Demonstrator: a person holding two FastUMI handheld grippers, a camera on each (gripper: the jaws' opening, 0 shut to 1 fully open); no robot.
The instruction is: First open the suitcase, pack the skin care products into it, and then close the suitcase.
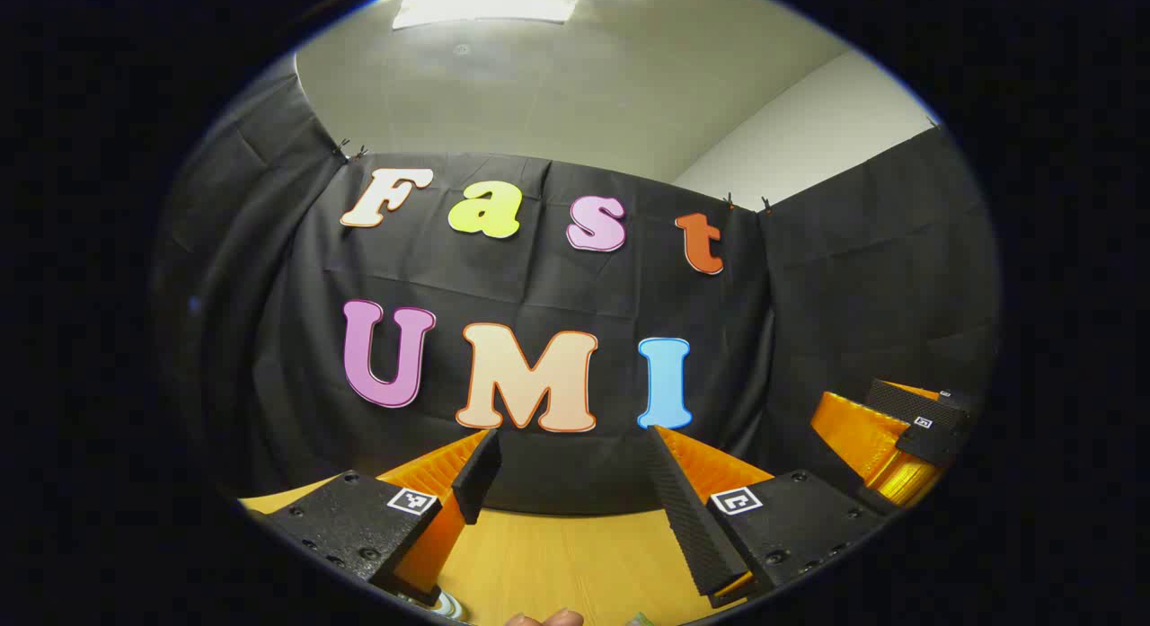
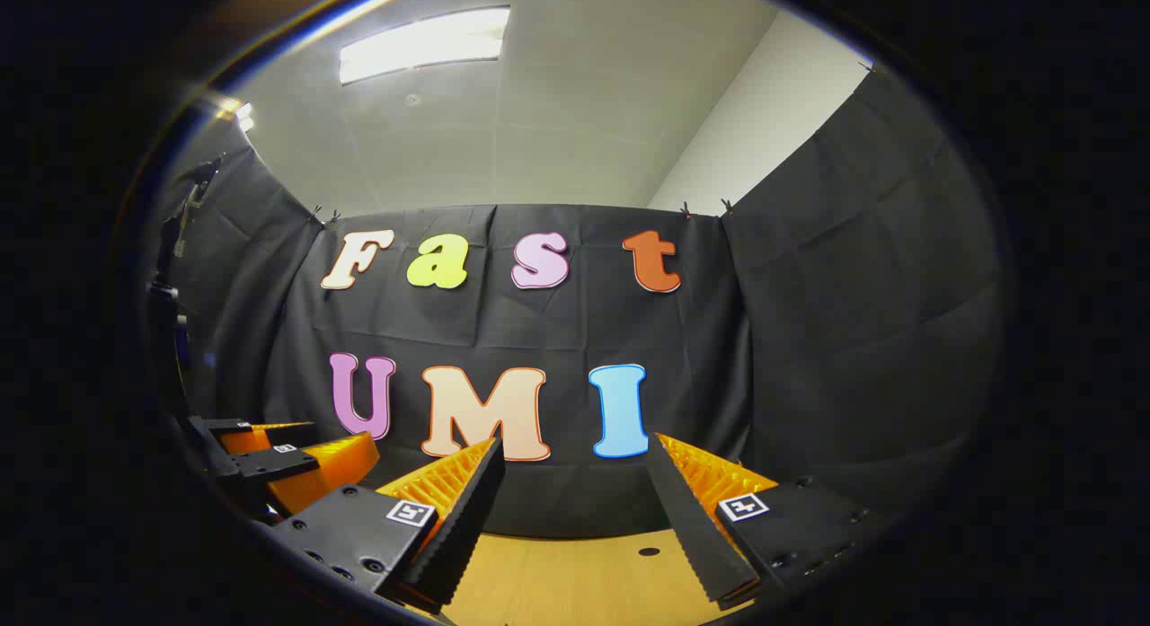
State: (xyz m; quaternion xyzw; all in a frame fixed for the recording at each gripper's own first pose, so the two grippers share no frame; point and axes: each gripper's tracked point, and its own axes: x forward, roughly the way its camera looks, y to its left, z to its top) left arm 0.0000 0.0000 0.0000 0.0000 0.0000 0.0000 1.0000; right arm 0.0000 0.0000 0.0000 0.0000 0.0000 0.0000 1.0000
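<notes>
Black cloth wall (image 1: 557,285) spans the middle of both views, with pale ceiling (image 2: 503,132) above it and a strip of wooden table (image 1: 557,563) along the bottom edge.

In the left gripper view, the left gripper (image 1: 570,482) sits at bottom centre, jaws spread wide with nothing between them; the right gripper (image 1: 898,437) appears at lower right. In the right gripper view, the right gripper (image 2: 575,500) is likewise released and empty at bottom centre, with the left gripper (image 2: 278,455) at lower left.

Suitcase and skin care products: I cannot tell where they lie; both cameras aim above the tabletop.

Risk, as I judge it: lowering blind could knock a product over or strike the table's far edge against the cloth. Open room lies between the two grippers, which sit well apart.
</notes>
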